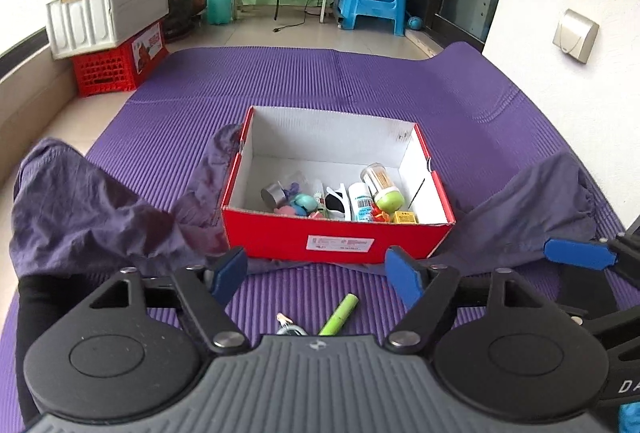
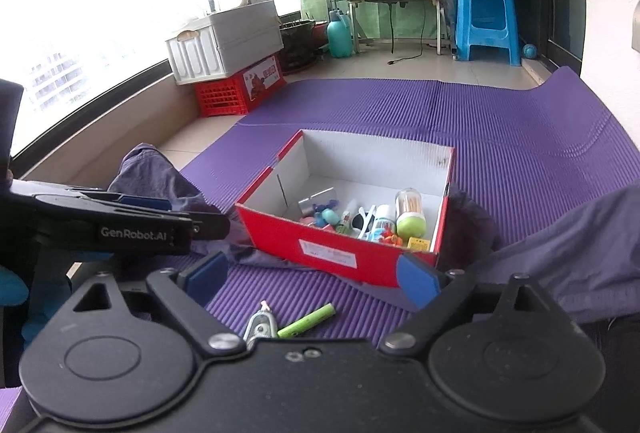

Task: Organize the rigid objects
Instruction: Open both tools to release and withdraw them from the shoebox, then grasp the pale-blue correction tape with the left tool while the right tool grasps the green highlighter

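Both the left tool (image 1: 316, 275) and right tool (image 2: 316, 275) stand wide open and empty, with the green marker (image 2: 306, 321) on the purple mat (image 2: 500, 137) just below each, slanting up-right toward the red box (image 2: 340, 251) ahead, about equally near.

Red box (image 1: 339, 239) beyond empty tool (image 1: 316, 275)

Left gripper (image 1: 316, 275): tilting downward, jaws standing wide apart, gripping nothing. Right gripper (image 2: 314, 275): tilting downward, jaws standing wide apart, gripping nothing. Sitting side by side, each showing at the edge of the other's view.
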`<state>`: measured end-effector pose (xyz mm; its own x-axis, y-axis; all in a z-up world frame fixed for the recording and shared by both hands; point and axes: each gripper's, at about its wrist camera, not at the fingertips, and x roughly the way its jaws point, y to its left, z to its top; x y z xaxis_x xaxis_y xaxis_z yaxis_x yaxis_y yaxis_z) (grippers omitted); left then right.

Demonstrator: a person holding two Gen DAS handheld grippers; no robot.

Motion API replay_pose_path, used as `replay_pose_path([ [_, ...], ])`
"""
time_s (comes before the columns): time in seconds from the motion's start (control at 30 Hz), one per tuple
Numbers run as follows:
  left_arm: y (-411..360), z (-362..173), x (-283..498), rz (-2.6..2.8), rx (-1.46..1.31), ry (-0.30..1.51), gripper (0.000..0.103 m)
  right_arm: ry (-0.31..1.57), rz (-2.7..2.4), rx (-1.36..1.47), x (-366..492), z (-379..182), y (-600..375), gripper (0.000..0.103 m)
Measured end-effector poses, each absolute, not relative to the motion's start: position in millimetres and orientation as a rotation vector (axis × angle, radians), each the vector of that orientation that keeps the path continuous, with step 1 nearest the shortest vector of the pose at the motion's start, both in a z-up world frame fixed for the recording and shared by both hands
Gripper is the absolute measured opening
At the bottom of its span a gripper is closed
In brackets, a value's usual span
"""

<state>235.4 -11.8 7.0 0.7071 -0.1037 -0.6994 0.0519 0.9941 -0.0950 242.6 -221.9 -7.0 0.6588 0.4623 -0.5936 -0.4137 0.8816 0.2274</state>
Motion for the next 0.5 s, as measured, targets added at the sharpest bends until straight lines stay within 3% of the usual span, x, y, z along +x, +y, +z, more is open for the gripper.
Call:
replay_pose_path([
  [0.2, -11, 2, 219, -0.056, -0.057, 0.767, 0.088, 0.703, 0.493, 0.087, 233, -14, -226, 0.095],
  [0.3, -12, -2, 212, -0.051, -0.052, 0.758, 0.099, 0.708, 0.493, 0.088, 229, -17, -226, 0.096],
  [0.5, -11, -13, 202, -0.025, -0.071, 0.760, 0.103, 0.728, 0.469, 0.121, 227, -26, -227, 0.098],
])
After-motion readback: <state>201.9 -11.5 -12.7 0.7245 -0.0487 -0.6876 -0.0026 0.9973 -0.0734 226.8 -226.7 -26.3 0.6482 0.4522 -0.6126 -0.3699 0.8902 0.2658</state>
